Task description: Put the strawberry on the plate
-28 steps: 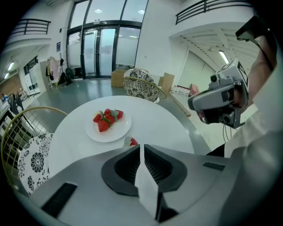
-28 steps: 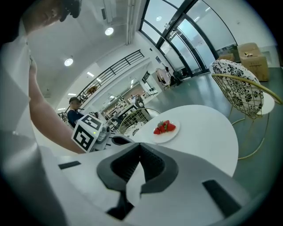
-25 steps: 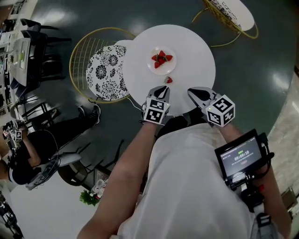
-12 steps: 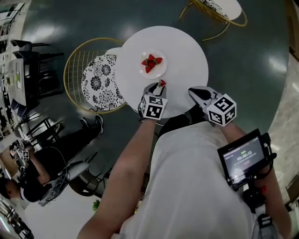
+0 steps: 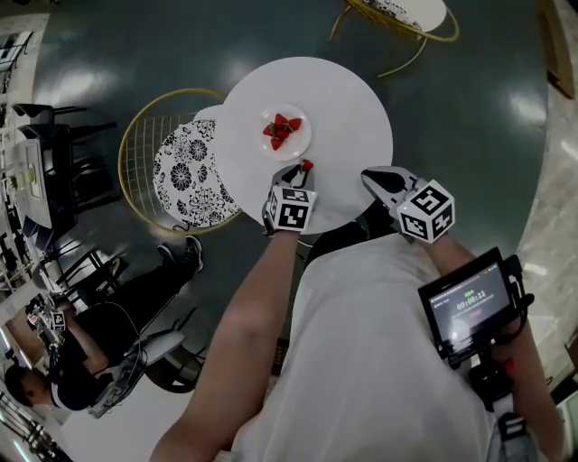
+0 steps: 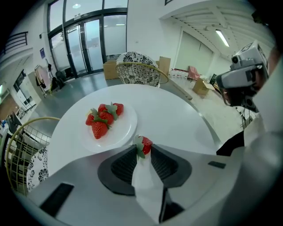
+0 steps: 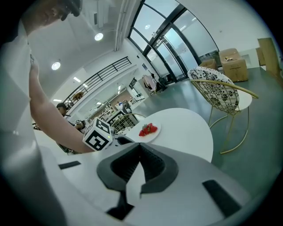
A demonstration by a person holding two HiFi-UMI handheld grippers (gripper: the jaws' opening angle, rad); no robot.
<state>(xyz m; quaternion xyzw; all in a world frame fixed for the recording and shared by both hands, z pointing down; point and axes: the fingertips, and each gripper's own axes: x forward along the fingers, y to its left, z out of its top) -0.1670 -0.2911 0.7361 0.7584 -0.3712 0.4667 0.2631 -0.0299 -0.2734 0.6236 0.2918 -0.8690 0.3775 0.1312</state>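
A single red strawberry (image 6: 144,145) sits between the tips of my left gripper (image 6: 143,148), whose jaws are closing; both pads touch its sides. In the head view the same strawberry (image 5: 307,166) is at the tips of the left gripper (image 5: 304,172), just short of the white plate (image 5: 299,145). That plate (image 6: 125,131) holds several strawberries (image 6: 104,117). My right gripper (image 5: 369,179) hangs at the near edge of the round white table (image 5: 352,104), its jaws shut and empty (image 7: 139,145).
A gold wire chair with a black-and-white patterned cushion (image 5: 183,162) stands against the table's left side. A second such chair (image 5: 397,13) is at the far top. A person (image 5: 54,370) sits at lower left among dark chairs. The floor is dark green.
The left gripper moved forward to the loose strawberry, which now lies between its tips instead of ahead of them. The right gripper stayed in place.
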